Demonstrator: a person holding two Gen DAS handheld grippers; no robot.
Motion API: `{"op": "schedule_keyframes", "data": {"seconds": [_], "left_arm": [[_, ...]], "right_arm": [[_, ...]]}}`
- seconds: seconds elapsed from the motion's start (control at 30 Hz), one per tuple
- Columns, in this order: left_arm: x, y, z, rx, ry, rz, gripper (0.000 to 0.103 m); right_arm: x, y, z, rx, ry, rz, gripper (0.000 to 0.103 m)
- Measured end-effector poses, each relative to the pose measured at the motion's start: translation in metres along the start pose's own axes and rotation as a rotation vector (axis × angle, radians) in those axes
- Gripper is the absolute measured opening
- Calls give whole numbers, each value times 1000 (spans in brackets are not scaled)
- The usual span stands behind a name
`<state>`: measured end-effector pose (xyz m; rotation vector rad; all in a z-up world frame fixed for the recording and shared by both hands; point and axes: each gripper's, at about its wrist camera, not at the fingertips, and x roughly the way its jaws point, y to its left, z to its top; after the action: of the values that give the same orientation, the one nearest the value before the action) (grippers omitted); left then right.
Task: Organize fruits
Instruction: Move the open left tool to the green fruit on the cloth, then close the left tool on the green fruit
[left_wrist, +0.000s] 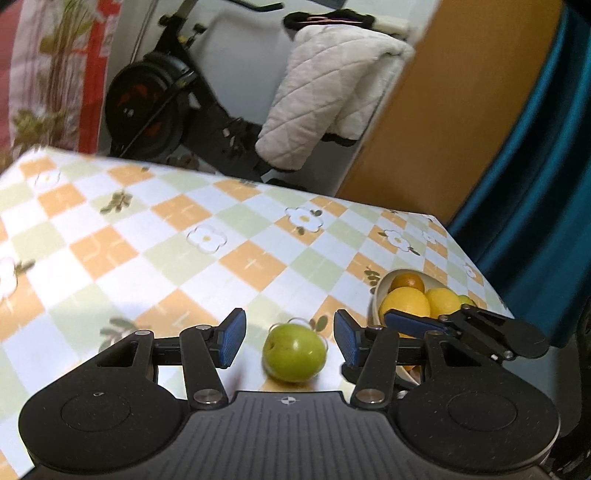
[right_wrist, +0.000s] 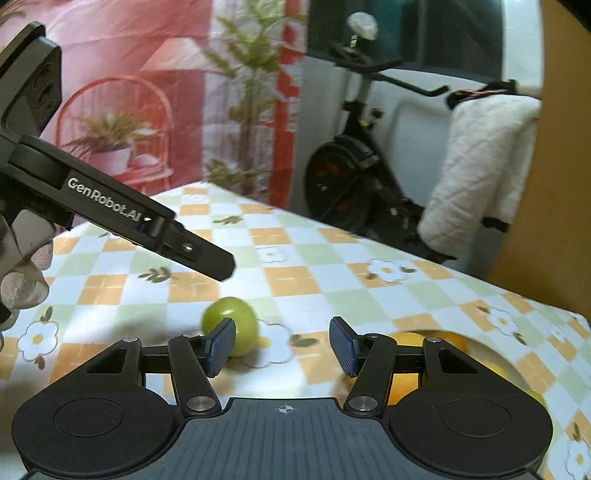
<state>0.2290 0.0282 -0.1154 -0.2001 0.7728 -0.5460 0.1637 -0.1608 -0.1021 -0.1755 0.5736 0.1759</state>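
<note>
A green apple (left_wrist: 293, 350) lies on the checked tablecloth (left_wrist: 147, 240). My left gripper (left_wrist: 290, 338) is open around it, one blue pad on each side with a gap to the fruit. To the right a white bowl (left_wrist: 377, 297) holds lemons (left_wrist: 404, 304) and an orange (left_wrist: 408, 282). My right gripper (left_wrist: 424, 323) reaches in over that bowl. In the right wrist view the right gripper (right_wrist: 282, 345) stands open with nothing between its pads. The apple (right_wrist: 236, 319) sits just beyond its left finger, and the yellow fruit (right_wrist: 447, 341) shows behind its right finger. The left gripper (right_wrist: 218, 264) comes in from the upper left.
The table's far edge (left_wrist: 221, 173) and right corner (left_wrist: 439, 221) lie close by. Behind the table stand an exercise bike (left_wrist: 155, 107) with a white quilted garment (left_wrist: 325, 99) draped on it, a wooden panel (left_wrist: 461, 110) and a teal curtain (left_wrist: 535, 184). A person's fingers (right_wrist: 22, 280) hold the left gripper.
</note>
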Motion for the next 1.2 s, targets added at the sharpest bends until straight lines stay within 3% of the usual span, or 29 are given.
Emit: {"op": "schedule_keyframes", "data": {"seconds": [0.2, 0.63, 0.7, 1.2], "left_arm": [[11, 13, -8, -92, 20, -39, 54], [25, 15, -18, -124, 38, -87, 53], [28, 16, -19, -124, 44, -92, 41], [17, -7, -19, -51, 38, -92, 41]], "right_arm": [[25, 17, 4, -53, 45, 44, 51], [50, 26, 0, -62, 100, 75, 48], [51, 25, -1, -48, 97, 79, 45], [28, 10, -7, 57, 64, 90, 43]]}}
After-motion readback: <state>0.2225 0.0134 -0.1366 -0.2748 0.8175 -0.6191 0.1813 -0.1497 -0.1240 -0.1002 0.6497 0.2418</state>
